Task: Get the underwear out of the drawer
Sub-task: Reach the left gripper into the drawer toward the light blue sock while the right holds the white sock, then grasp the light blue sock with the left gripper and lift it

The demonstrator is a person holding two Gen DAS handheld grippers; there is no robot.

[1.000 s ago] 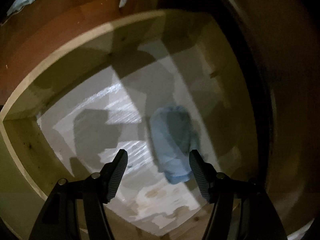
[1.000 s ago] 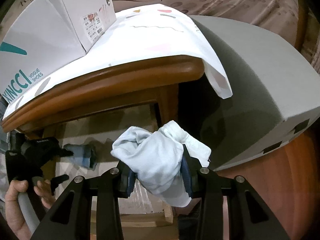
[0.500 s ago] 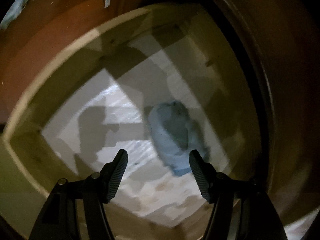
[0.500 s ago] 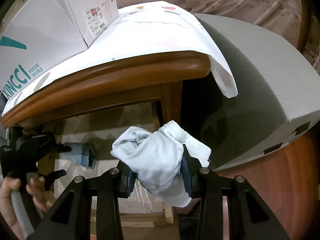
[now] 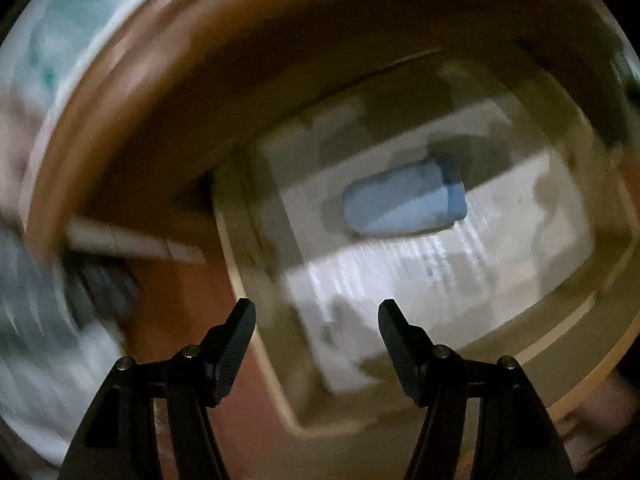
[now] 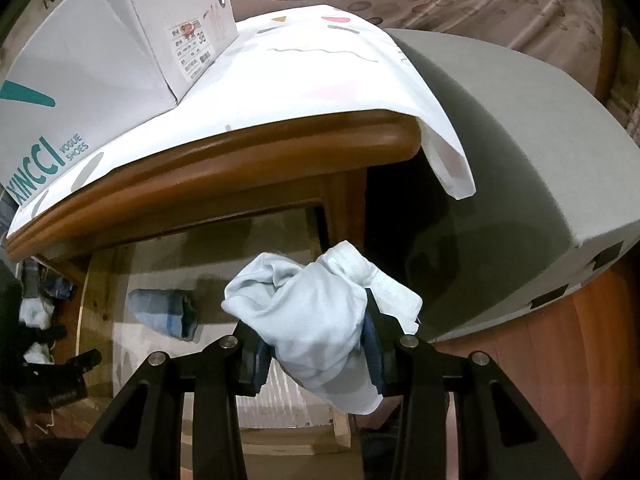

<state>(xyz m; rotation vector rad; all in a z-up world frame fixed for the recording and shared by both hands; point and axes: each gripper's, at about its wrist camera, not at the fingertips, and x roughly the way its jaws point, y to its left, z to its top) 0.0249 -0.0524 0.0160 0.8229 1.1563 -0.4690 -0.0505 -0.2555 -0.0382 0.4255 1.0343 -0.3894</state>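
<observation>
The right gripper is clamped on a crumpled pale blue-white underwear bundle. The bundle fills the space between the two fingers, bulges up above them and hangs a little below; it is too bunched to give it any long axis. It is held above the open drawer, near the drawer's right side.

The left gripper is empty, with its fingers apart, and looks down over the drawer's near corner. That view is blurred.

Further in, a folded blue piece lies flat on the drawer's pale floor, clear of both grippers and beyond the left one's tips. In the right view its long axis runs left to right, with the darker banded end toward the right.

Above the drawer, the wooden top carries a white cloth and a shoe box. A grey mattress sits to the right.
</observation>
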